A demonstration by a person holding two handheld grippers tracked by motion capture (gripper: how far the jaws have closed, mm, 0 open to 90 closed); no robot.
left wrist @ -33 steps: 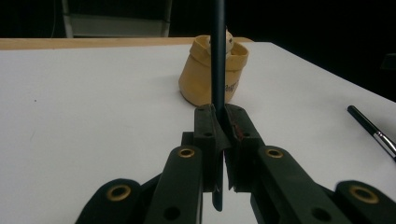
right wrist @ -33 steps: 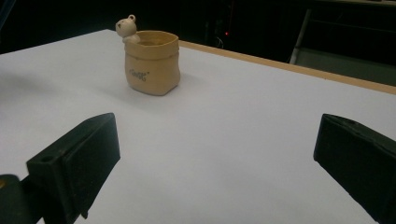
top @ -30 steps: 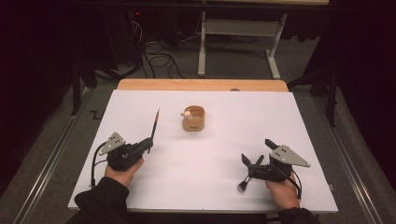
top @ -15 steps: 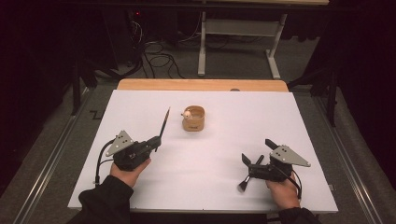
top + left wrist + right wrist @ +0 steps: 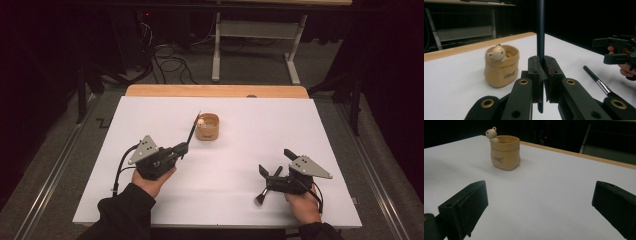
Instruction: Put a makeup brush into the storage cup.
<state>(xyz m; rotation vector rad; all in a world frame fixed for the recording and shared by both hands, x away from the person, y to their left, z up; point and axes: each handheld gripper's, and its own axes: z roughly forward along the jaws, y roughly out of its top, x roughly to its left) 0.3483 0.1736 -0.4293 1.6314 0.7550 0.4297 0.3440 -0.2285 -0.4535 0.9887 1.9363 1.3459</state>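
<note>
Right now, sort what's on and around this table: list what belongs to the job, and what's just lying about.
Belongs to the job:
- left gripper, shut on the dark brush handle
- tan bear pot
- right gripper, open
- second brush on the white table

Lying about:
- cables on the floor
- grey desk frame behind

White table (image 5: 350, 150), floor cables (image 5: 167, 62)

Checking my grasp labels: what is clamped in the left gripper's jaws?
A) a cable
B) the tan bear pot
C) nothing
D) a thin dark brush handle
D: in the left gripper view the left gripper has its jaws shut on the brush handle, apart from the pot.
</note>
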